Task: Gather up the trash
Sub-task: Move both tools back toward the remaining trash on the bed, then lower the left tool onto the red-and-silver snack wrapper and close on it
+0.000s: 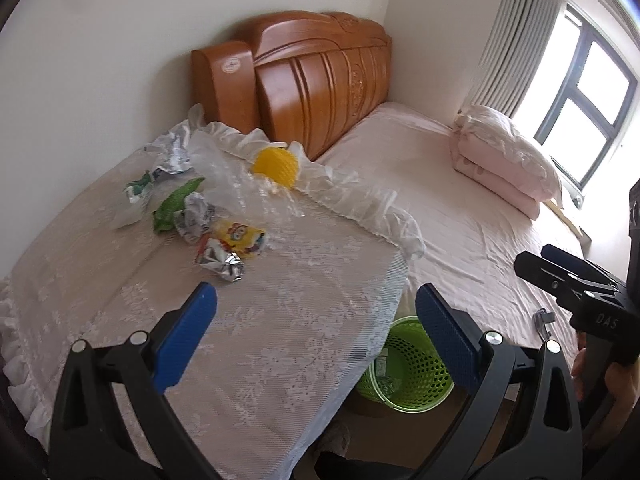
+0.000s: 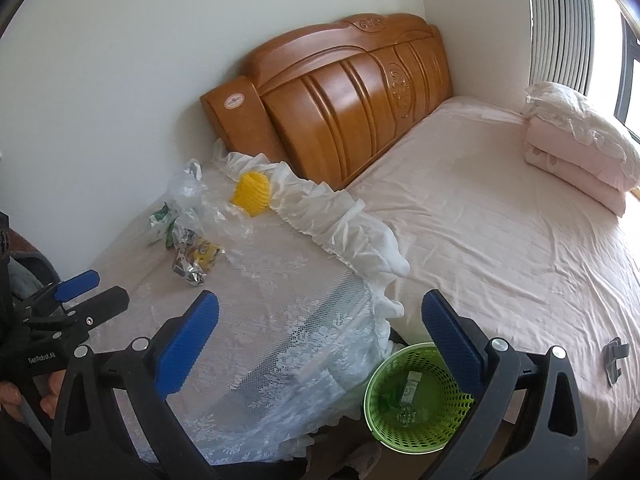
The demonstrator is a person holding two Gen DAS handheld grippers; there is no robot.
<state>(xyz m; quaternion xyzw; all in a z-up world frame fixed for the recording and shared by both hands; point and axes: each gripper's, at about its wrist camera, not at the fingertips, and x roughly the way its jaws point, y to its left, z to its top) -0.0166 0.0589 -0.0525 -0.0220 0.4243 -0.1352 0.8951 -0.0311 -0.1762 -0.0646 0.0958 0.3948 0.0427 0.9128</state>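
Trash lies in a heap at the far left of a lace-covered table (image 1: 280, 340): a crumpled foil wrapper (image 1: 222, 262), a yellow cartoon wrapper (image 1: 240, 236), a green wrapper (image 1: 176, 204), a clear plastic bag (image 1: 232, 176) and a yellow foam net (image 1: 276, 166). My left gripper (image 1: 316, 308) hovers open over the table, short of the foil wrapper, with nothing between its pads. The right gripper (image 2: 320, 312) is open too, above the table's corner and a green mesh basket (image 2: 369, 394) on the floor. The basket (image 1: 416, 368) holds a few scraps. The same foil wrapper (image 2: 192, 268) shows in the right wrist view.
A bed with a pink sheet (image 2: 500, 232) stands right of the table, the basket in the gap between them. A wooden headboard (image 2: 352, 112), folded bedding (image 2: 580, 148) and a window (image 1: 588, 92) lie beyond. A small grey object (image 2: 614, 360) rests on the bed's near edge.
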